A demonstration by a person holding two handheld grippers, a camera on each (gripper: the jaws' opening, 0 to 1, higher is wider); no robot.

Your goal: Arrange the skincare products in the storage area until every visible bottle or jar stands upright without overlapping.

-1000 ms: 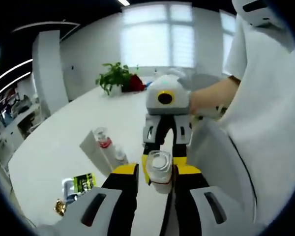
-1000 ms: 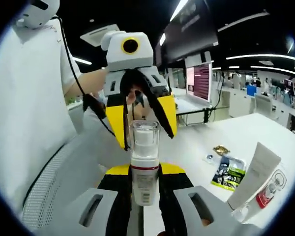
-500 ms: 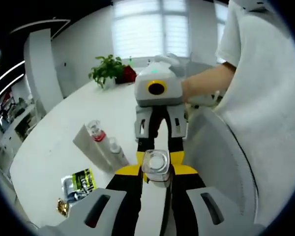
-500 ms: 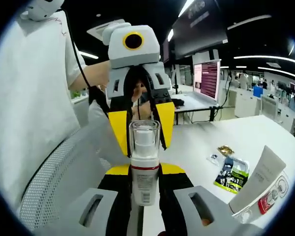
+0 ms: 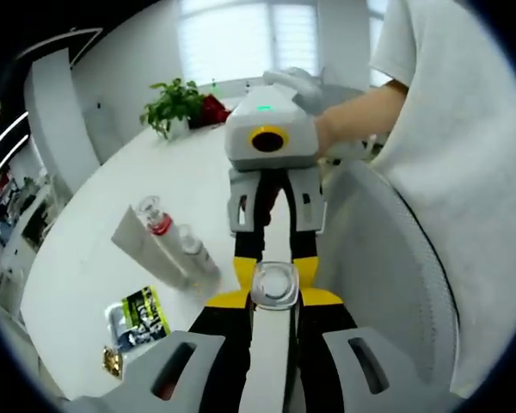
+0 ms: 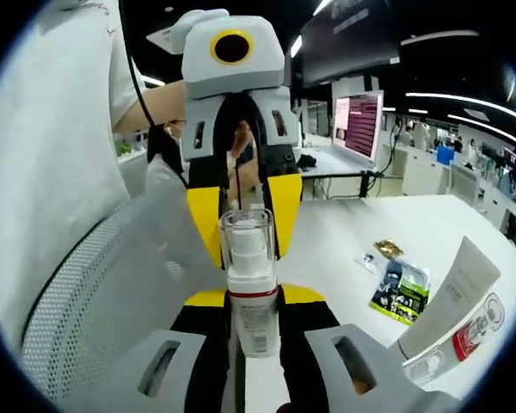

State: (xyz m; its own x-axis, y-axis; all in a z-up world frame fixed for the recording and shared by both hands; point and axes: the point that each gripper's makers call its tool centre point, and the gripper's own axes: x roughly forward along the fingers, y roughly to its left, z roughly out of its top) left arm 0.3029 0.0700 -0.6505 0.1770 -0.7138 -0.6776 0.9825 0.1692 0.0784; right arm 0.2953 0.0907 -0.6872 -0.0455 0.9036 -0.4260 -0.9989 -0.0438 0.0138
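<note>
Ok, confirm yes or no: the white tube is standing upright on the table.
No, the white tube lies tilted on the table, leaning over the red-collared bottle.

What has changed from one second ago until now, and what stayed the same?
The left gripper has come closer to the pump bottle, its yellow jaws now flanking the clear cap; whether they grip it is unclear. The right gripper stays shut on the bottle. The tube and sachet stayed on the table.
</note>
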